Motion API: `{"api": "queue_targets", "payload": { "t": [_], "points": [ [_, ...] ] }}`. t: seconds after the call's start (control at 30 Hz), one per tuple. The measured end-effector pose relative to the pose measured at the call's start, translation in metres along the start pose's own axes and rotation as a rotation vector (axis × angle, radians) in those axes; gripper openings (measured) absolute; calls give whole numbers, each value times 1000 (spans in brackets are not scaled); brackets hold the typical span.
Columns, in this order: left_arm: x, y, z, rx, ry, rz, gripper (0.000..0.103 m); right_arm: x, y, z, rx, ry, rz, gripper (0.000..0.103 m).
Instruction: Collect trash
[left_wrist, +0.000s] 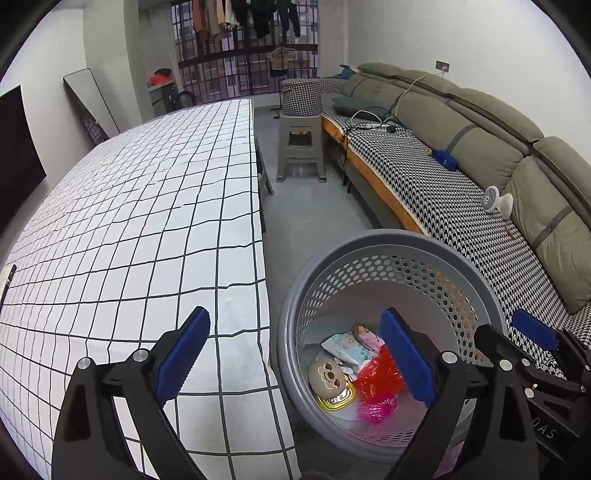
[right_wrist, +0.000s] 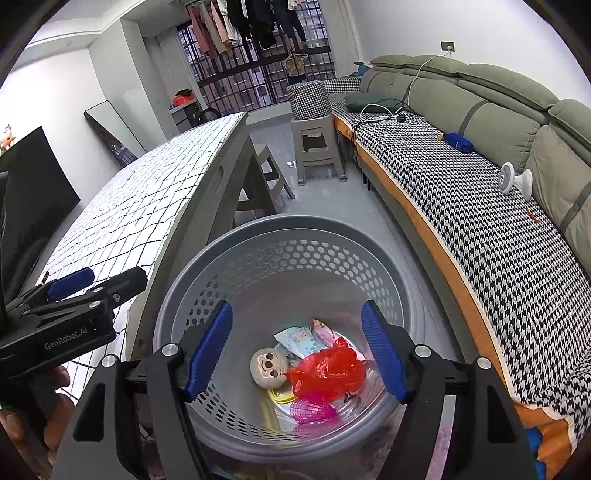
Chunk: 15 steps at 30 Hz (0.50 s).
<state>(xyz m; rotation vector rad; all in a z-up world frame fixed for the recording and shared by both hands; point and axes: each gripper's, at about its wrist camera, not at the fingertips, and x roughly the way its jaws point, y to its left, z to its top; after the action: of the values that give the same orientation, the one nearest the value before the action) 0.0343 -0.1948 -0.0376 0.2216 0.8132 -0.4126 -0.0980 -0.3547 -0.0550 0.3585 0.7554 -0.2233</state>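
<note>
The trash lies in the grey basket (right_wrist: 280, 236) at lower centre: a red bag (right_wrist: 328, 369), wipes packs (right_wrist: 301, 341), a pink mesh piece (right_wrist: 312, 410) and a round face toy (right_wrist: 269, 367). It all looks light, soft and crinkly; pinch an edge. Left gripper (left_wrist: 295, 358) fingers wide, empty; right gripper (right_wrist: 295, 350) fingers apart, empty.

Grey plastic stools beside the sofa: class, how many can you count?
2. One stool stands by the sofa's near end, a houndstooth cushion on top; another stool sits under the checked table, partly hidden. More may be hidden.
</note>
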Motion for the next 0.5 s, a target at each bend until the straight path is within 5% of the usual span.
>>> {"api": "queue_targets", "payload": {
  "t": [0.5],
  "points": [
    [-5,6,-3,-4,-4,7,94,-4,2,-1,-5,-11,-9,70]
  ]
}}
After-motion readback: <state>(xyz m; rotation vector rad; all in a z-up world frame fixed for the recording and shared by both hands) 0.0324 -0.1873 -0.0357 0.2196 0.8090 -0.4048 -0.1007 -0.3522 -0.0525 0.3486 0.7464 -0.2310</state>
